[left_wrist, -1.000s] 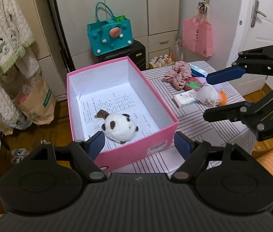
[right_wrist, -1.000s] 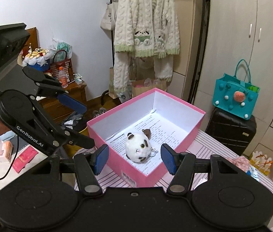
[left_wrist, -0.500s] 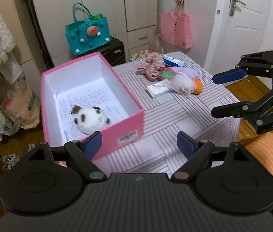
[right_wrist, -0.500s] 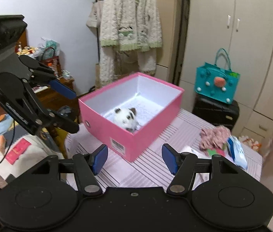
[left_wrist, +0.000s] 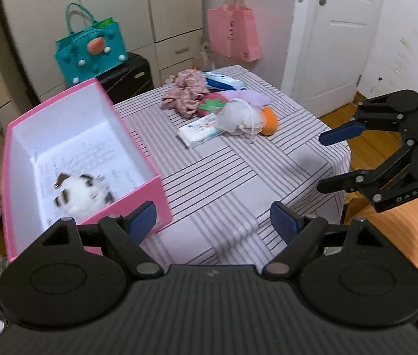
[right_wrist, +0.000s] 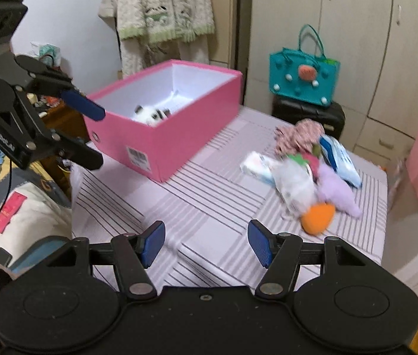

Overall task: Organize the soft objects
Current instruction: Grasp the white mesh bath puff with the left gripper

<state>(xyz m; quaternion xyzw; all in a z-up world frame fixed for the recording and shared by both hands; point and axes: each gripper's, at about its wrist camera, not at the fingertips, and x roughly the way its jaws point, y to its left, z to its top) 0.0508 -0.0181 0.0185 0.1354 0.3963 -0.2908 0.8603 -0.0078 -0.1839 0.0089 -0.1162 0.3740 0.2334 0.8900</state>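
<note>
Left wrist view: the panda plush (left_wrist: 80, 190) already lies in the pink box (left_wrist: 161, 198) at nine o'clock; remaining soft toys (left_wrist: 240, 115) cluster at one o'clock on the tabletop (left_wrist: 238, 177). Left hand-held gripper (left_wrist: 213, 223) and right hand-held gripper (right_wrist: 206, 244) are both spread, empty, apparently ready to fetch one.

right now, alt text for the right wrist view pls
An open right gripper, holding nothing, hovers over a striped table. Ahead left, a pink box holds a panda plush; soft toys lie piled to the right.
</note>
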